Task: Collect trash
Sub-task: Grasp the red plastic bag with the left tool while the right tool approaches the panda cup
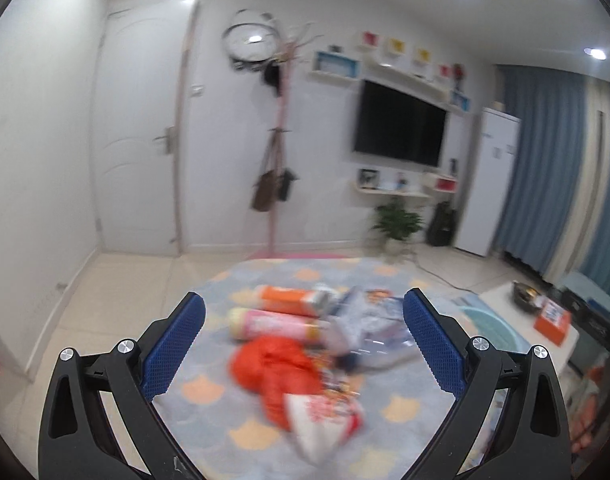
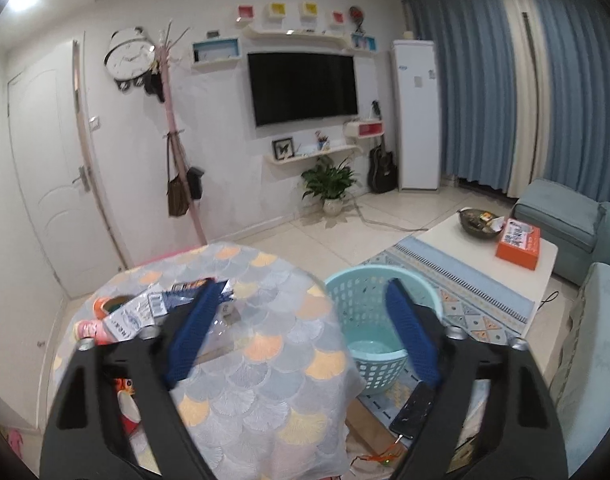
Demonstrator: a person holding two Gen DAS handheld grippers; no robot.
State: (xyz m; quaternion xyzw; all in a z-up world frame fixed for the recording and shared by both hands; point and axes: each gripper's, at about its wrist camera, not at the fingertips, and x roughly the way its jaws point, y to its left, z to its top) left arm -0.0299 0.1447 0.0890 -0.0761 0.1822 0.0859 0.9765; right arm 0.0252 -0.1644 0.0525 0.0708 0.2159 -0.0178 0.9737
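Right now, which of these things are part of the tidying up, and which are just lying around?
Job: orange bag, pink tube, orange tube, silver wrappers, basket.

Lying about: orange box, bowl, phone, plant, guitar.

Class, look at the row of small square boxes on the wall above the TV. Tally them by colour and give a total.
Red boxes: 2
Yellow boxes: 2
Total: 4
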